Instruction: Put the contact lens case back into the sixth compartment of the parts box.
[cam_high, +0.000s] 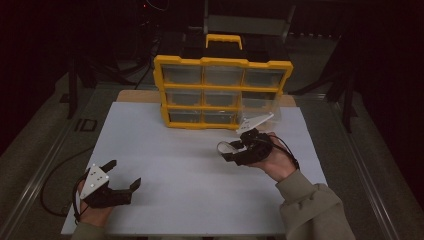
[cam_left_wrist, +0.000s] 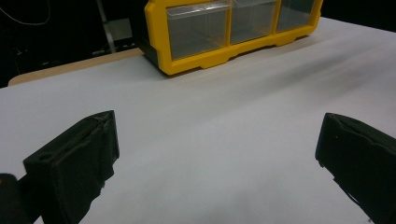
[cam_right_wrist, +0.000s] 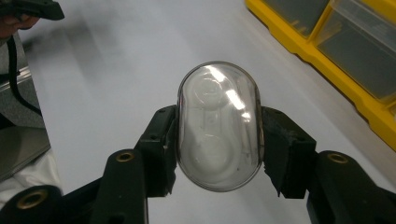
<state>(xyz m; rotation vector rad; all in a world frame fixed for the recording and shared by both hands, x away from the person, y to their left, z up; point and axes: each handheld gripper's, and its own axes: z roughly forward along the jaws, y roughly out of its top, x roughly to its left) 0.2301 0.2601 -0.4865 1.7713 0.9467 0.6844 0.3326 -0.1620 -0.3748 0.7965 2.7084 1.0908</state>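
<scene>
My right gripper (cam_right_wrist: 218, 140) is shut on a clear oval plastic case (cam_right_wrist: 218, 125) with something white inside; both pads press its sides. In the high view that gripper (cam_high: 231, 148) hovers over the white sheet, just in front of the yellow drawer organizer (cam_high: 222, 92), and the oval case (cam_high: 226, 147) pokes out to its left. My left gripper (cam_high: 122, 175) rests at the sheet's near left corner. Its jaws stand wide apart with bare white sheet between them (cam_left_wrist: 217, 154).
The yellow organizer (cam_left_wrist: 224, 51) holds several clear drawers and has a yellow handle (cam_high: 223, 40) on top. One clear drawer (cam_high: 260, 106) at its right side is pulled out. The white sheet (cam_high: 170, 155) covers the table's middle; the surroundings are dark.
</scene>
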